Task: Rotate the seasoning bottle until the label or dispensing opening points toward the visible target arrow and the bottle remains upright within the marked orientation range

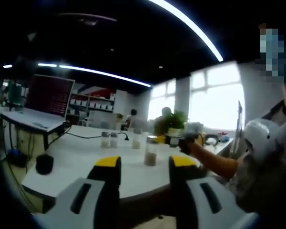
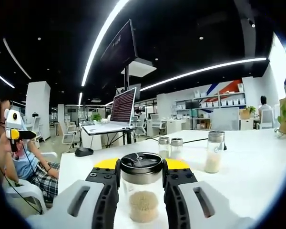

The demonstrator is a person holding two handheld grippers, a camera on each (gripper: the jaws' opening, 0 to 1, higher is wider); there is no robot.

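We've got the seasoning bottle (image 2: 141, 191) right between the right gripper (image 2: 141, 172) pads, upright on the white table (image 2: 257, 162), its dark metal cap (image 2: 141, 162) level with the yellow fingertips (image 2: 106, 164) and pale granules sitting in the bottom of the glass. The jaws press in on both sides of the glass, so we call that a firm clamp on the bottle. Whether a label or opening faces any arrow, we cannot tell.

Beyond the right claw, just past the cap, stand two small shakers (image 2: 170, 146) side by side, and off to the right of them a taller jar (image 2: 214, 151) with a silver lid. Further back and to the left we see an open laptop (image 2: 117, 113) on a desk, and a dark mouse (image 2: 84, 151) near the table edge. At the far left of the right gripper view a seated person (image 2: 26, 164) looks on.

Over in the left gripper view, the left gripper (image 1: 145, 168) hangs off the table edge, jaws spread apart with nothing between them. Straight ahead of it we spot the same bottle (image 1: 150, 150) on the table, with the right claw (image 1: 178, 140) reaching in from the right on a bare forearm (image 1: 214, 160).
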